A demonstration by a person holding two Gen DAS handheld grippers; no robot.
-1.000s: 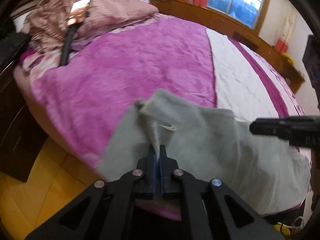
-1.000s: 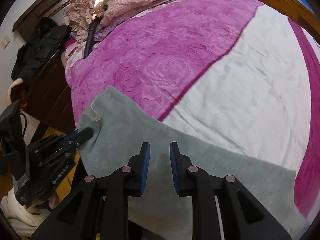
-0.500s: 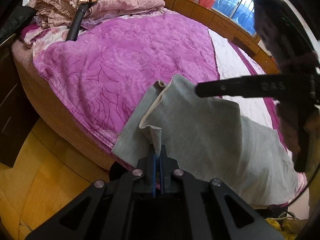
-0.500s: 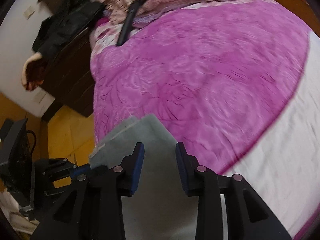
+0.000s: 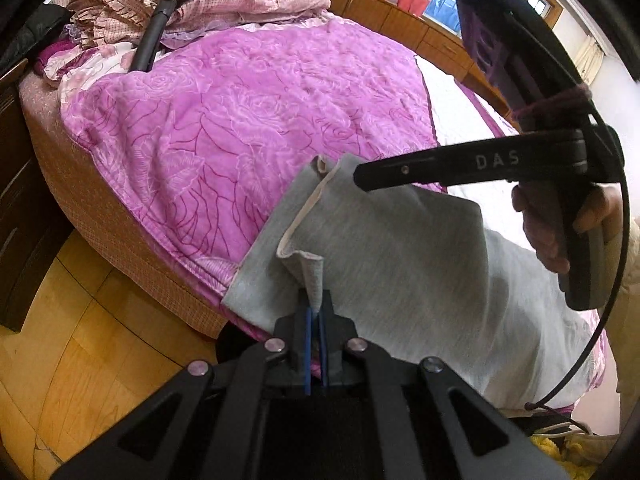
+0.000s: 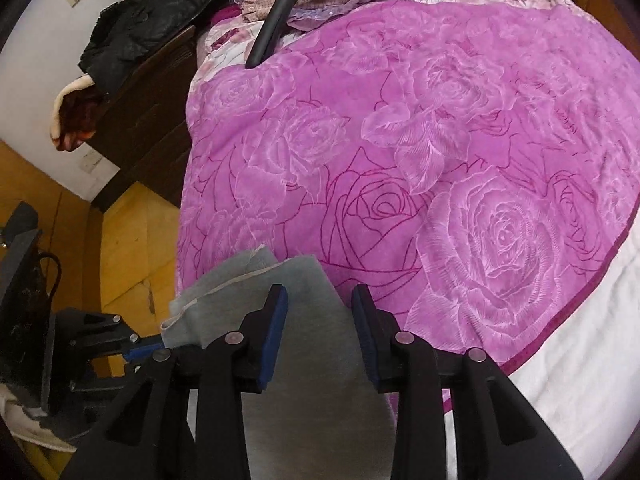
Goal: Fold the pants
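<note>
Left gripper point(image 5: 315, 330): jaws were closed on a corner of the grey pants point(image 5: 400, 256).
Right gripper point(image 6: 320, 336): jaws were held open above the other corner, nothing gripped.
Pants: laid along the bed point(image 5: 240, 112)'s near edge, long axis running rightward from both jaws.

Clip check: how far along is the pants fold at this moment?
Early stage. Done: the grey knit pants lie spread on the purple rose-patterned blanket. In hand: the left gripper pinches a corner by the cream-edged hem; the right gripper hovers open above. Left: no completed fold shows.
</note>
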